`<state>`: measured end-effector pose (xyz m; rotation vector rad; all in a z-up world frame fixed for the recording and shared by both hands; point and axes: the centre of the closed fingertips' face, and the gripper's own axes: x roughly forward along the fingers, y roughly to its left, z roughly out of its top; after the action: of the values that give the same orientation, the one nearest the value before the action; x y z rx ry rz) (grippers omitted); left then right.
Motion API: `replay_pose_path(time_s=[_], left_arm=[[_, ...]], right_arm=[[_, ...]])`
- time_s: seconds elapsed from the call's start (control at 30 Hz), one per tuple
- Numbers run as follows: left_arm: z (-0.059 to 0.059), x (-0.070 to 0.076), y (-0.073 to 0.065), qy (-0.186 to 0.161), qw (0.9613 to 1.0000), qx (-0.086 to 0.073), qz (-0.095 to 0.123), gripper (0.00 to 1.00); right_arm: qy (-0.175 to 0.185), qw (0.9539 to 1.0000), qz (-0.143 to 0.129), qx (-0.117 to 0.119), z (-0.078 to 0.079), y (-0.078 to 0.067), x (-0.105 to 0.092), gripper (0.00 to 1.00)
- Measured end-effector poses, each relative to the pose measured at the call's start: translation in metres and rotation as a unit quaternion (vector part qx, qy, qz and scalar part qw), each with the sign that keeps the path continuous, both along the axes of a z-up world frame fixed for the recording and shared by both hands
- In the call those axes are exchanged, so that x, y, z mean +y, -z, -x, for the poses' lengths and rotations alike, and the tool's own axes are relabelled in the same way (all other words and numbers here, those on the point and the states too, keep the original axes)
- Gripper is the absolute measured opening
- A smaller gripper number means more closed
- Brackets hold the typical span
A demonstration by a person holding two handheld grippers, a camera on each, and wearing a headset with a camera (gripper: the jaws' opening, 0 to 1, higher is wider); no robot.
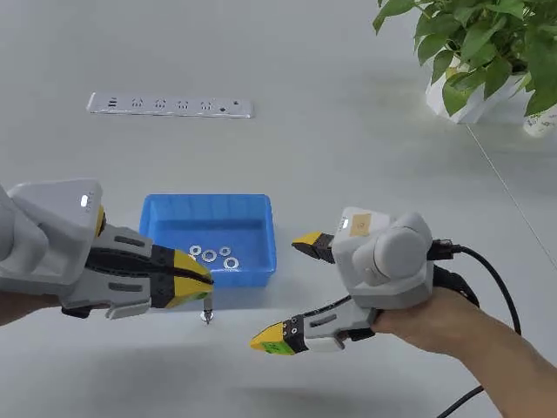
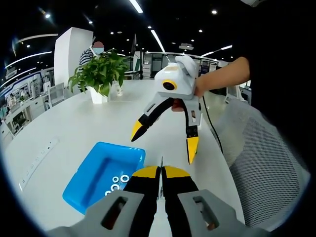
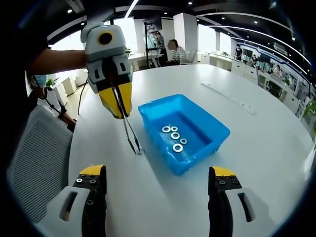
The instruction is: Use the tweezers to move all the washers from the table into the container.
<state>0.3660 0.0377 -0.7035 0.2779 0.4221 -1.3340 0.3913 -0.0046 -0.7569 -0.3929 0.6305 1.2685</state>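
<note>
Pinching tweezers (image 1: pixel 207 303) with left claw (image 1: pixel 207 280), holding right claw (image 1: pixel 285 292) spread; could flick the washer (image 1: pixel 207 319) across the surface (image 1: pixel 348 131), short of the container (image 1: pixel 209 199), if nipped off-centre.

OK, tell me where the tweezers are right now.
The tweezers are clamped in the left hand-held gripper, lower left in the head view, pointing down with their tips at the table just in front of the blue container's near wall.
</note>
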Motion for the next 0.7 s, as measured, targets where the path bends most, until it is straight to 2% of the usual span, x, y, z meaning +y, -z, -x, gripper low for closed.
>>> replay_pose_path(time_s=[0.2, 0.3, 0.37, 0.4, 0.47, 0.53, 0.7], left_arm=[[0.003, 0.002, 0.0, 0.0, 1.0, 0.003, -0.005, 0.05], [0.003, 0.003, 0.0, -0.002, 1.0, 0.003, -0.008, 0.05], [0.003, 0.003, 0.0, -0.004, 1.0, 0.004, -0.009, 0.05], [0.003, 0.003, -0.001, -0.004, 0.9999, 0.004, -0.01, 0.05], [0.003, 0.003, -0.001, -0.006, 0.9999, 0.004, -0.01, 0.05], [0.004, 0.002, -0.001, -0.005, 0.9999, 0.004, -0.011, 0.05], [0.005, 0.001, -0.001, -0.004, 0.9999, 0.004, -0.013, 0.05]], right_arm=[[-0.024, 0.9996, -0.014, -0.005, 0.006, -0.004, 0.008, 0.74], [-0.034, 0.9992, -0.015, -0.014, 0.007, -0.005, 0.011, 0.7], [-0.05, 0.9981, -0.019, -0.032, 0.006, -0.01, 0.015, 0.63], [-0.046, 0.9982, -0.017, -0.036, 0.004, -0.01, 0.015, 0.63], [-0.042, 0.9986, -0.019, -0.027, 0.003, -0.011, 0.016, 0.63], [-0.046, 0.9981, -0.019, -0.036, 0.002, -0.012, 0.017, 0.63], [-0.063, 0.9969, -0.024, -0.042, 0.006, -0.016, 0.025, 0.58]])
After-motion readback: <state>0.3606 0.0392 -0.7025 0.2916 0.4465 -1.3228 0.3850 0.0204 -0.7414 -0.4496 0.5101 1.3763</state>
